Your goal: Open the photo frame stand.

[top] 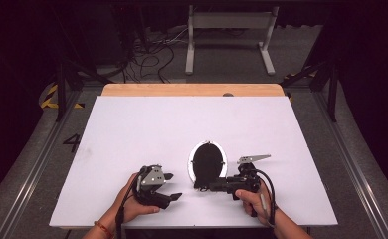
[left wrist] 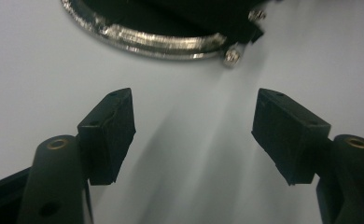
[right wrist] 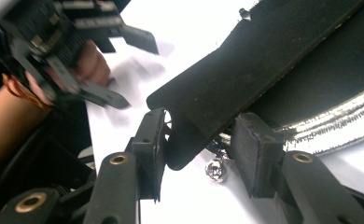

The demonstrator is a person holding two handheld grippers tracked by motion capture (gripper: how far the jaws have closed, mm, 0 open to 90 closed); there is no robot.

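Right gripper jaws around flat black pan handle, pads touching; round pan, shiny rim, near table front edge. Left gripper open, empty.

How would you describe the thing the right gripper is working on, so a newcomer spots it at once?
On the white table, look near the front edge, just right of centre. A black oval pan with a shiny silver rim lies there, its flat black handle between the right gripper jaws.

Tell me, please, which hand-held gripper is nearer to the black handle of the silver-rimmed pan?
Right. The right hand-held gripper has its jaws around the black handle of the pan. The left hand-held gripper stands apart to the pan's left, jaws open with nothing between them.
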